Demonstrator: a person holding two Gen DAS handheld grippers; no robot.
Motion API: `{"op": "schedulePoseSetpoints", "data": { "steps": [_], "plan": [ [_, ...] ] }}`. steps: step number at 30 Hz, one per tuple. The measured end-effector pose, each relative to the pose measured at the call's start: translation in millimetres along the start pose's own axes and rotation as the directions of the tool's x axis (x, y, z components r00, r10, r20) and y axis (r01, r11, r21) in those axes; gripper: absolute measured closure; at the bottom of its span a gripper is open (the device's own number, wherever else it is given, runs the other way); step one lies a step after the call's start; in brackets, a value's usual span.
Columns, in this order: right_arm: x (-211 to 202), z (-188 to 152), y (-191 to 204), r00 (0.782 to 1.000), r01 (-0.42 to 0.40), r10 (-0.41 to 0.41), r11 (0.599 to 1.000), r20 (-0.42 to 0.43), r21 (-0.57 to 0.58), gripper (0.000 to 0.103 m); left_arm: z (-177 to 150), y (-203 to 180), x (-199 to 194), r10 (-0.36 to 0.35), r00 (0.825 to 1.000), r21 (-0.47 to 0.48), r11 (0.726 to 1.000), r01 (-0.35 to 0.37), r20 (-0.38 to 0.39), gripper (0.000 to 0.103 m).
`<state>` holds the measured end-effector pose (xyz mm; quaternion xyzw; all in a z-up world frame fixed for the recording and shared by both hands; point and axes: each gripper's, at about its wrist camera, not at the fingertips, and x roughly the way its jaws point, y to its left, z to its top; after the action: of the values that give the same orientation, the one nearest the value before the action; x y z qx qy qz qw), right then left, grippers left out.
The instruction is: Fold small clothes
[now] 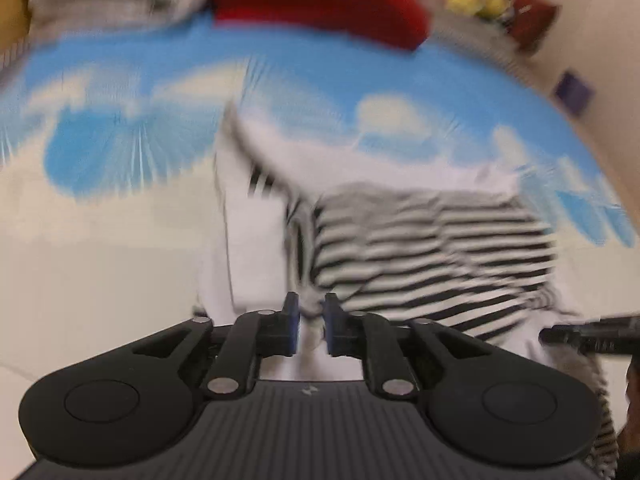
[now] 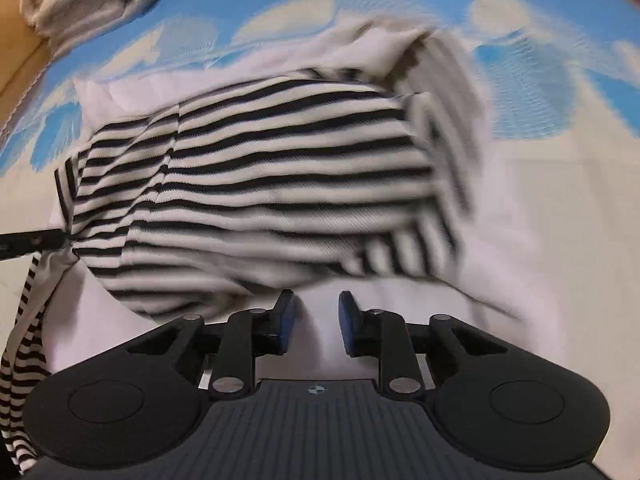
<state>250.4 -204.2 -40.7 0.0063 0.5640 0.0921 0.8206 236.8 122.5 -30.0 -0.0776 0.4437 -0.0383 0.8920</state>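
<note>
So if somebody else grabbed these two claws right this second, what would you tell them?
Left claw: jaws slightly apart, white cloth showing in the gap, no clear pinch.
Right claw: jaws apart over white fabric, holding nothing.
The striped garment lies bunched on the blue-and-white sheet, its white part folded beside the stripes, a striped sleeve trailing off on the left of the right claw's view.
A folded white item and something red sit at the far edge.
Done: rough first fold, it seems. Left: tuck the sleeve, flatten, finish folding.

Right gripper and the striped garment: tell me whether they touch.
Cannot tell. In the right wrist view the right gripper has its pads parted over white cloth just short of the blurred striped garment; no contact or gap shows plainly.
</note>
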Motion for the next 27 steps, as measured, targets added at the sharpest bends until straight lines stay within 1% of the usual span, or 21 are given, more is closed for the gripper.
{"op": "schedulePoseSetpoints", "data": {
  "steps": [1,2,4,5,6,7,8,9,10,11,13,15,16,17,18,19,20,21,24,26,27],
  "plan": [
    [-16,-1,-3,0.999,0.004,-0.004,1.0,0.036,0.007,0.077,0,-3,-20,0.005,0.999,0.019,1.0,-0.006,0.034,0.082],
    [-39,-4,-6,0.996,0.006,-0.007,1.0,0.094,0.02,0.077,-2,-6,-37,0.008,0.998,0.025,1.0,-0.01,0.059,0.082],
    [-79,-11,-10,0.986,0.006,-0.014,0.999,0.164,0.048,0.075,-12,-8,-70,-0.002,0.996,0.021,1.0,0.0,0.085,0.082],
    [-99,-19,-13,0.979,-0.012,0.0,0.998,0.205,0.058,0.073,-19,-9,-84,-0.006,0.996,0.015,1.0,0.005,0.085,0.082],
    [-122,-30,-15,0.967,-0.033,0.015,0.997,0.253,0.065,0.068,-30,-8,-98,-0.015,0.997,0.002,1.0,0.015,0.081,0.082],
    [-135,-40,-19,0.957,-0.043,0.021,0.997,0.29,0.07,0.063,-40,-7,-109,-0.024,0.997,-0.017,1.0,0.025,0.075,0.082],
    [-148,-53,-22,0.949,-0.047,0.021,0.996,0.316,0.074,0.061,-53,-4,-117,-0.036,0.998,-0.05,0.998,0.039,0.06,0.077],
    [-159,-70,-25,0.941,-0.05,0.019,0.995,0.339,0.083,0.058,-66,0,-126,-0.048,0.998,-0.083,0.995,0.052,0.048,0.07],
    [-163,-82,-28,0.937,-0.053,0.016,0.994,0.348,0.097,0.055,-81,4,-129,-0.062,0.997,-0.128,0.99,0.067,0.04,0.069],
    [-164,-97,-32,0.937,-0.054,0.009,0.991,0.348,0.12,0.055,-96,8,-131,-0.067,0.997,-0.163,0.984,0.072,0.035,0.069],
    [-157,-127,-46,0.946,-0.053,-0.015,0.978,0.323,0.202,0.055,-125,13,-130,-0.039,0.999,-0.22,0.975,0.04,0.008,0.069],
    [-144,-151,-59,0.964,-0.045,-0.037,0.954,0.262,0.298,0.055,-147,17,-121,-0.002,0.998,-0.231,0.973,-0.011,-0.055,0.069],
    [-140,-161,-62,0.972,-0.032,-0.05,0.94,0.23,0.34,0.055,-151,17,-117,0.017,0.996,-0.224,0.974,-0.035,-0.082,0.069],
    [-137,-167,-68,0.977,-0.022,-0.062,0.923,0.206,0.385,0.055,-153,18,-115,0.033,0.995,-0.218,0.975,-0.053,-0.095,0.063],
    [-135,-170,-74,0.977,-0.027,-0.066,0.906,0.204,0.422,0.055,-152,18,-114,0.048,0.994,-0.213,0.975,-0.067,-0.094,0.046],
    [-132,-170,-77,0.976,-0.031,-0.066,0.9,0.206,0.435,0.055,-150,18,-112,0.059,0.994,-0.211,0.974,-0.077,-0.091,0.037],
    [-128,-168,-80,0.978,-0.028,-0.066,0.898,0.197,0.44,0.055,-149,19,-110,0.069,0.993,-0.215,0.973,-0.087,-0.093,0.026],
    [-123,-165,-81,0.982,-0.018,-0.067,0.897,0.177,0.442,0.055,-148,21,-107,0.081,0.992,-0.227,0.969,-0.101,-0.099,0.023],
    [-106,-163,-81,0.992,0.006,-0.062,0.887,0.106,0.461,0.055,-150,31,-96,0.112,0.982,-0.284,0.947,-0.151,-0.151,0.023],
    [-99,-165,-80,0.996,0.014,-0.053,0.882,0.068,0.472,0.055,-155,39,-88,0.105,0.972,-0.326,0.93,-0.17,-0.21,0.023],
    [-95,-165,-80,0.997,0.023,-0.057,0.879,0.056,0.476,0.055,-156,40,-80,0.096,0.967,-0.333,0.927,-0.173,-0.236,0.023]
  ]
}}
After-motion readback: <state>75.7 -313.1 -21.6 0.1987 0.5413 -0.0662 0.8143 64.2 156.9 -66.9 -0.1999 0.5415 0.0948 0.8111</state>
